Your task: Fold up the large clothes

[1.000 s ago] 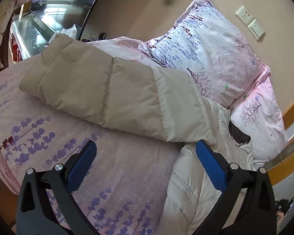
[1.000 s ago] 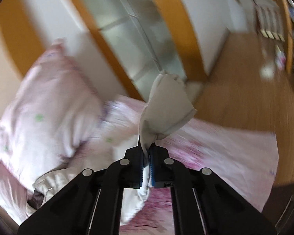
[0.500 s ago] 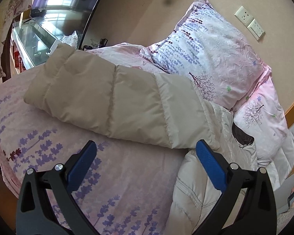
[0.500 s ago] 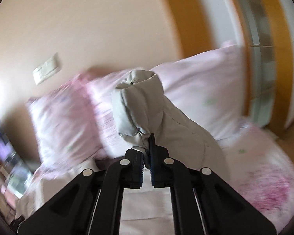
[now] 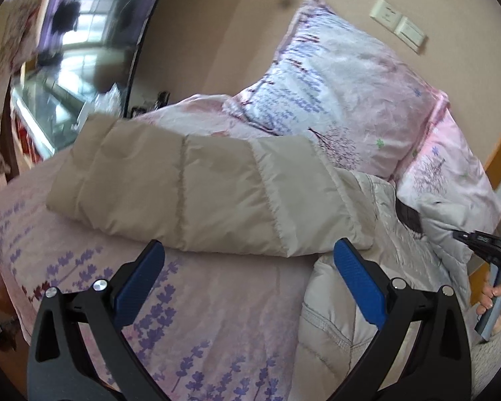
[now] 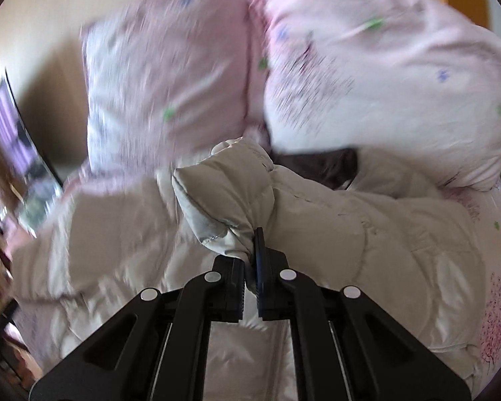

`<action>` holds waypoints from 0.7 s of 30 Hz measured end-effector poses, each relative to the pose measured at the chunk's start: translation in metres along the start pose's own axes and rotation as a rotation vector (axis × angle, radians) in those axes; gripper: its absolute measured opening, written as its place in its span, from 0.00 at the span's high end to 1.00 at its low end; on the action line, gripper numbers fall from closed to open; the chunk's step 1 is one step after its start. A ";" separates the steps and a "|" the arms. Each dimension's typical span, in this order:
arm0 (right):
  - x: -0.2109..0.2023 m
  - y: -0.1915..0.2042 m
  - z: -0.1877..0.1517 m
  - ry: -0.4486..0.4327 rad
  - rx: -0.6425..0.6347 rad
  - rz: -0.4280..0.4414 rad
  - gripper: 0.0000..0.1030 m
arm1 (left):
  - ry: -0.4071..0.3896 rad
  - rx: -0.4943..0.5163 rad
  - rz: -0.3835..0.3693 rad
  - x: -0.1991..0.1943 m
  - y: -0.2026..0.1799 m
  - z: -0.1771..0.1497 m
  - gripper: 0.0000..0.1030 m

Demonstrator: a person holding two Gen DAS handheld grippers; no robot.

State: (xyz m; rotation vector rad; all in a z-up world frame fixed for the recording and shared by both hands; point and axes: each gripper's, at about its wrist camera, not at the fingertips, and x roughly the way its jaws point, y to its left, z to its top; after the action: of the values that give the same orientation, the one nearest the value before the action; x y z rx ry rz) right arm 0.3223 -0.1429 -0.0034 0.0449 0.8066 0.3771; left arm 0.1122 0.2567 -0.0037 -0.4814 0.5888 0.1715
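- The beige puffer jacket (image 5: pixel 197 193) lies across the bed (image 5: pixel 217 317), near the pillows (image 5: pixel 344 100).
- My right gripper (image 6: pixel 250 264) is clamped on a sleeve cuff (image 6: pixel 223 200); I'd lay it flat over the body without bunching.
- My left gripper (image 5: pixel 250 280) hangs spread and empty, ready to pin the fold.

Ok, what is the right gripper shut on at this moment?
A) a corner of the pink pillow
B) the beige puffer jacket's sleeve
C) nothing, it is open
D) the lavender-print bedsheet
B: in the right wrist view the right gripper pinches a bunched cuff of the puffer jacket's sleeve, while the left gripper hangs open over the bed.
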 end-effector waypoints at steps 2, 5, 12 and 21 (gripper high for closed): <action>0.015 0.015 -0.008 0.057 -0.058 -0.032 0.94 | 0.012 0.035 -0.030 0.001 -0.009 0.001 0.02; 0.035 0.031 -0.022 0.160 -0.146 -0.086 0.92 | 0.031 0.046 -0.072 0.004 -0.019 0.005 0.02; 0.045 0.056 -0.047 0.286 -0.354 -0.125 0.32 | 0.091 -0.029 -0.124 0.015 -0.010 0.008 0.02; 0.020 0.036 -0.018 0.136 -0.085 0.032 0.84 | 0.085 -0.139 -0.093 0.012 0.023 0.003 0.02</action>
State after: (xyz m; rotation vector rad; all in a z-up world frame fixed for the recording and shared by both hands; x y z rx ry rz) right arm 0.3104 -0.1044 -0.0233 -0.0479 0.9245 0.4483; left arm 0.1168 0.2783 -0.0169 -0.6525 0.6391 0.1042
